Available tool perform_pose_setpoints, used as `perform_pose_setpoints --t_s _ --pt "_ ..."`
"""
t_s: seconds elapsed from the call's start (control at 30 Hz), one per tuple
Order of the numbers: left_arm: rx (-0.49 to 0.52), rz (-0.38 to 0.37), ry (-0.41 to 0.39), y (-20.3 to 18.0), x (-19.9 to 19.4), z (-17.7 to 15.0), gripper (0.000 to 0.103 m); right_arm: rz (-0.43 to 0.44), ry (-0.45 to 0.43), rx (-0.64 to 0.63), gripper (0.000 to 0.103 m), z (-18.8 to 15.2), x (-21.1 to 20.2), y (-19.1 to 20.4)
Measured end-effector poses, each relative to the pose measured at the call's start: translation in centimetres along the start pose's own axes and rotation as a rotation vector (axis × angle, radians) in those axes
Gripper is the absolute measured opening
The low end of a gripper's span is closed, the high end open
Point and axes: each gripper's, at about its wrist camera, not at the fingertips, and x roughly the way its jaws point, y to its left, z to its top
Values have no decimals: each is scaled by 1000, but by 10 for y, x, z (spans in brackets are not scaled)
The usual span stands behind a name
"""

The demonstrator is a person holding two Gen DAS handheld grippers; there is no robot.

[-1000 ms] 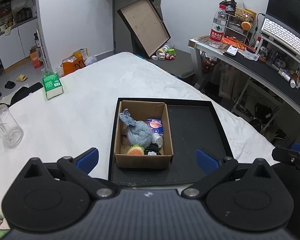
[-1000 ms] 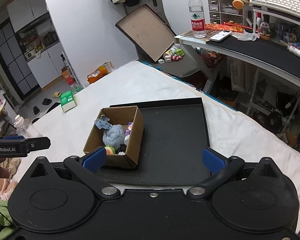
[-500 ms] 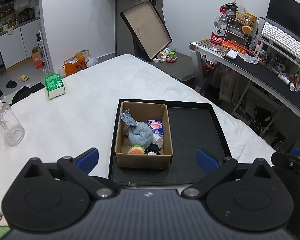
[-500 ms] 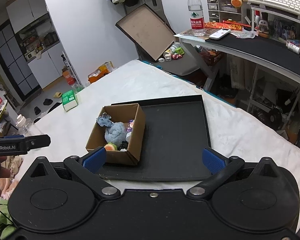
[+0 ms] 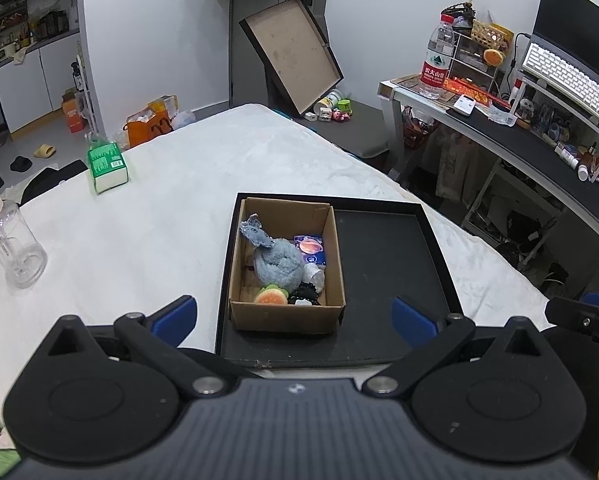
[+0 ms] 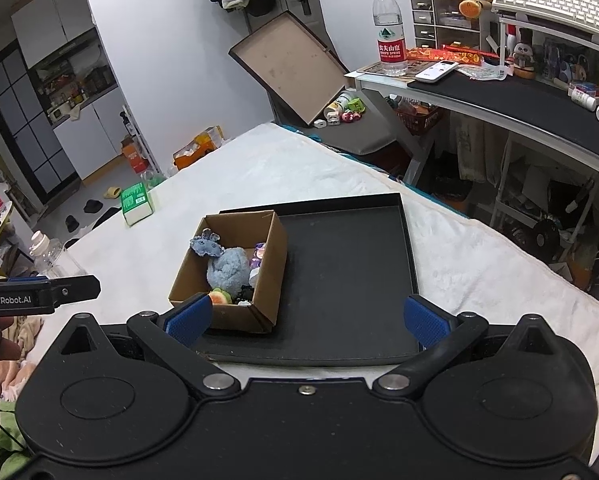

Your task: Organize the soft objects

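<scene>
While both tools, left [image 5: 294, 314] and right [image 6: 306, 318], gape empty, the box [image 5: 286, 316] sits dead ahead of the left. Its plush [image 5: 277, 264] lies lengthwise, away from that tool

Readable print around me

My left gripper [image 6: 39, 292] carries white lettering, "GenRobot.AI", along its side. The water bottle [image 6: 389, 32] on the tabletop has a red label with white Chinese characters, 农夫山泉. Print on the green carton [image 6: 136, 202] is too small to read.
</scene>
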Motion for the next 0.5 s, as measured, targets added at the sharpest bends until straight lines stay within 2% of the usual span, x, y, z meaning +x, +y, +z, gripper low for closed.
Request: perform_pose_setpoints --t_s 0.5 --pt "-1 1 5 0 3 -1 103 -10 13 -2 103 1 2 -1"
